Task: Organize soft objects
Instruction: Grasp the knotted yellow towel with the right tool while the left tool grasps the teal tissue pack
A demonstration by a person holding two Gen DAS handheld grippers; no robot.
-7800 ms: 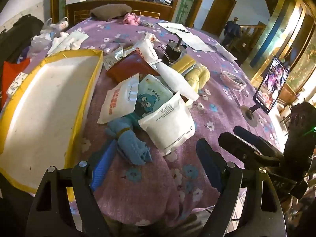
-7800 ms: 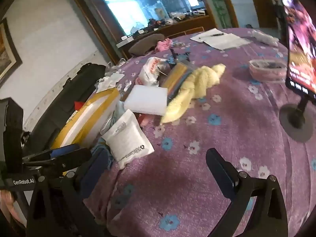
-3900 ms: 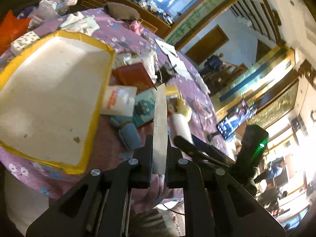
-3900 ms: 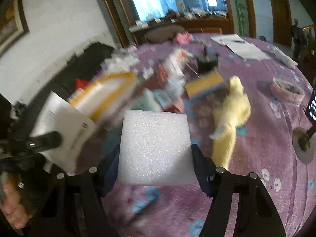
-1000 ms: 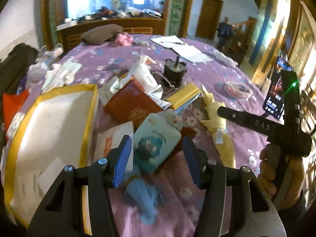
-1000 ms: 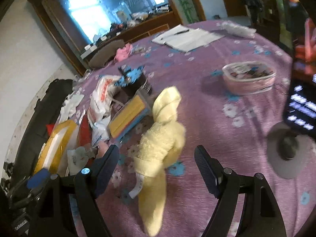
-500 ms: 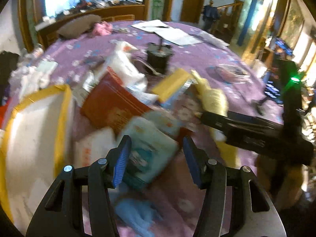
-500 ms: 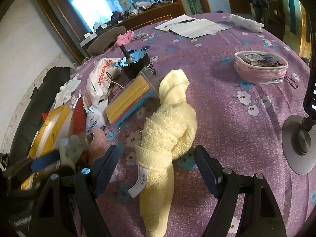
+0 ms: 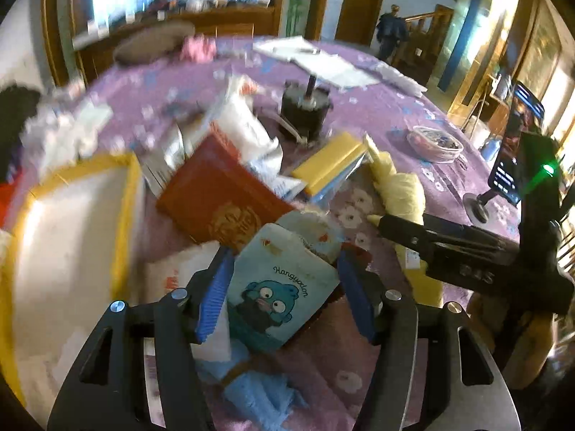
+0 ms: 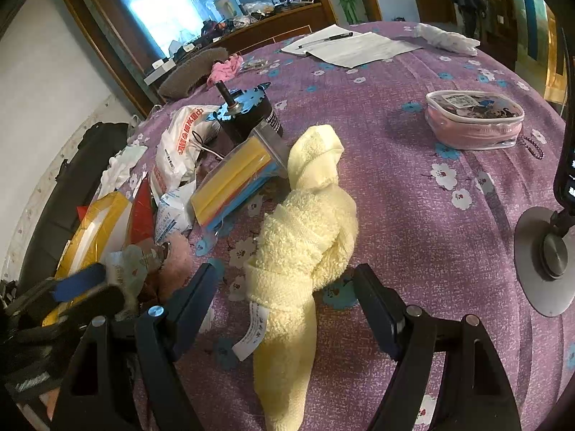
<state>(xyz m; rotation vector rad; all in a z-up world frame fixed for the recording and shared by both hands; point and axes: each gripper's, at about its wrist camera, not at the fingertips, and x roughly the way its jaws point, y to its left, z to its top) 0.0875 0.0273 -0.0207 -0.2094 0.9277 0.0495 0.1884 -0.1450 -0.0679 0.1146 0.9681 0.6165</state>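
Note:
My left gripper is open, its blue pads either side of a pale teal packet with a blue cartoon face; contact is unclear. A blue cloth lies just below it. My right gripper is open, straddling a knotted pale yellow towel on the purple flowered tablecloth. The towel also shows in the left wrist view, beside the right gripper's body. The yellow-rimmed white tray lies at the left.
A red booklet, white bags, a yellow sponge pack and a black motor crowd the middle. A pink pouch, papers and a phone stand are to the right.
My left gripper has dropped closer so the teal packet now lies between its pads. My right gripper has moved forward around the yellow towel. Both stay open.

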